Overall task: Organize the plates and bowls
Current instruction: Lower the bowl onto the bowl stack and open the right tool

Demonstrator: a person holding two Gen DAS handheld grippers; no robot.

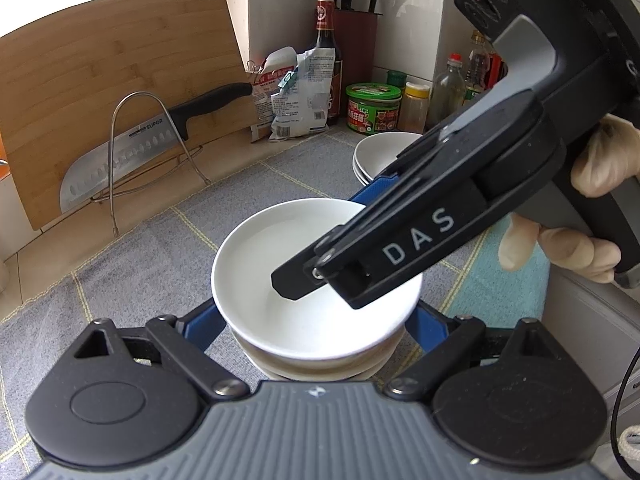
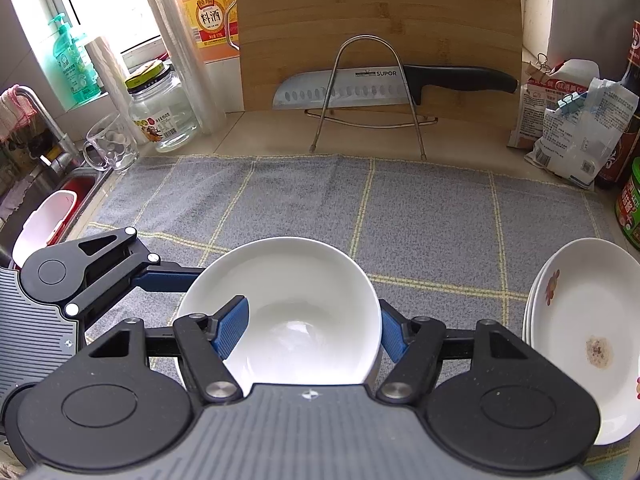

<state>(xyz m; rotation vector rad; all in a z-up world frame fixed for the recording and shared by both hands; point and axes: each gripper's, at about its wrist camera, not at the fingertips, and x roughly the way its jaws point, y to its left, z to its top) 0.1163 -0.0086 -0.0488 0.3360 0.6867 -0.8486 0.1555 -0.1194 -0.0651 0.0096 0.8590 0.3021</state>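
Observation:
A white bowl [image 1: 280, 280] tops a stack of white bowls on the grey checked mat [image 1: 140, 260]. My left gripper [image 1: 316, 328] straddles the stack below the top bowl; its blue fingers [image 1: 204, 326] stand wide on both sides, and contact is not visible. My right gripper [image 1: 320, 276] comes in from the right, one finger inside the top bowl, one outside its rim. In the right wrist view the same bowl [image 2: 288, 304] sits between that gripper's blue pads [image 2: 232, 328], with the gripper [image 2: 308, 334] shut on its wall. A pile of plates [image 2: 580, 320] lies to the right.
A bamboo cutting board [image 2: 376, 20] leans on the back wall behind a wire rack with a knife [image 2: 360, 88]. Bags, jars and bottles [image 1: 372, 108] stand at the back right, white dishes [image 1: 380, 152] in front of them. A glass mug [image 2: 112, 144] and sink are left.

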